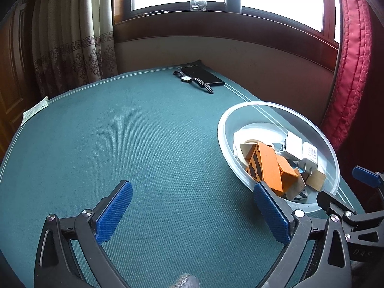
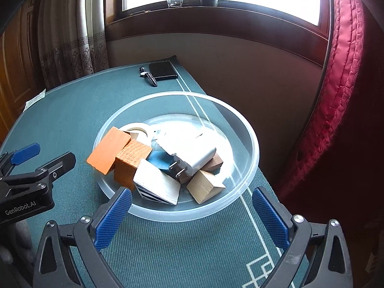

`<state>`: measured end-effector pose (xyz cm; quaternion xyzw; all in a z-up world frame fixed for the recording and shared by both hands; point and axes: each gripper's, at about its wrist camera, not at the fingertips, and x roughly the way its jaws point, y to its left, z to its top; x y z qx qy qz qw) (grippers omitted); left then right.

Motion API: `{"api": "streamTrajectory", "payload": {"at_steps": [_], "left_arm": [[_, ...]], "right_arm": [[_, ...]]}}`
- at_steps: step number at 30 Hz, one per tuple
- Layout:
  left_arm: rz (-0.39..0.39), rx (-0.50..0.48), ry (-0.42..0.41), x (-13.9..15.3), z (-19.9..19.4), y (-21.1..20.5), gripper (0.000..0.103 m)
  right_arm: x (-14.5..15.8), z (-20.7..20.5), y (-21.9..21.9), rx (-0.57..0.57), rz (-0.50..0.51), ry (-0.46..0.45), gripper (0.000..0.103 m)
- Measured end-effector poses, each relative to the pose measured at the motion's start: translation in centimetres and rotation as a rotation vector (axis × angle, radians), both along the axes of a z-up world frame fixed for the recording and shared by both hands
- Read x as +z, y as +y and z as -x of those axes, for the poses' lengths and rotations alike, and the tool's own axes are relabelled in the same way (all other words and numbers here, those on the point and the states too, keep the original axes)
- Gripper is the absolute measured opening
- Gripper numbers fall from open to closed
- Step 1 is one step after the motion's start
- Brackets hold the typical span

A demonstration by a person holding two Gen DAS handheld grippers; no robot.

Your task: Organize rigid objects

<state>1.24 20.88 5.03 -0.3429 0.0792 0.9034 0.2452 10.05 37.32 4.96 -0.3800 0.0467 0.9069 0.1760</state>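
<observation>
Blocks [image 2: 130, 162] in bowl [image 2: 249, 168], 2 empty wide-open grippers beside.

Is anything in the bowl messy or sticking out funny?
Yes. The blocks lie jumbled in the bowl, and the orange block leans on the left rim, poking out past it. Nothing has spilled onto the table.
</observation>
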Motion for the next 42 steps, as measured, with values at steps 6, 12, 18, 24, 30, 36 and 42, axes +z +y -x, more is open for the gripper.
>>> {"api": "streamTrajectory", "payload": {"at_steps": [6, 12, 18, 24, 30, 36, 42], "left_arm": [[0.007, -0.024, -0.003, 0.2, -0.4, 0.2, 0.101], [0.043, -0.038, 0.036, 0.6, -1.0, 0.7, 0.101], [0.145, -0.037, 0.119, 0.6, -2.2, 2.1, 0.101], [0.154, -0.037, 0.086, 0.3, -2.0, 2.3, 0.101], [0.154, -0.046, 0.072, 0.3, -2.0, 2.6, 0.101], [0.15, -0.068, 0.063, 0.3, -2.2, 3.0, 0.101], [0.147, -0.069, 0.056, 0.3, -2.0, 3.0, 0.101]], "right_arm": [[0.0, -0.2, -0.3, 0.01, -0.047, -0.002, 0.102], [-0.2, -0.5, -0.1, 0.005, -0.054, -0.009, 0.102], [-0.1, -0.6, -0.1, 0.004, -0.064, -0.002, 0.102], [-0.3, -0.8, 0.3, 0.001, -0.056, -0.002, 0.102], [-0.4, -0.9, 0.6, 0.001, -0.05, -0.003, 0.102], [-0.4, -0.9, 0.7, -0.001, -0.045, 0.0, 0.102], [-0.5, -0.9, 0.7, 0.0, -0.045, -0.003, 0.102]]}}
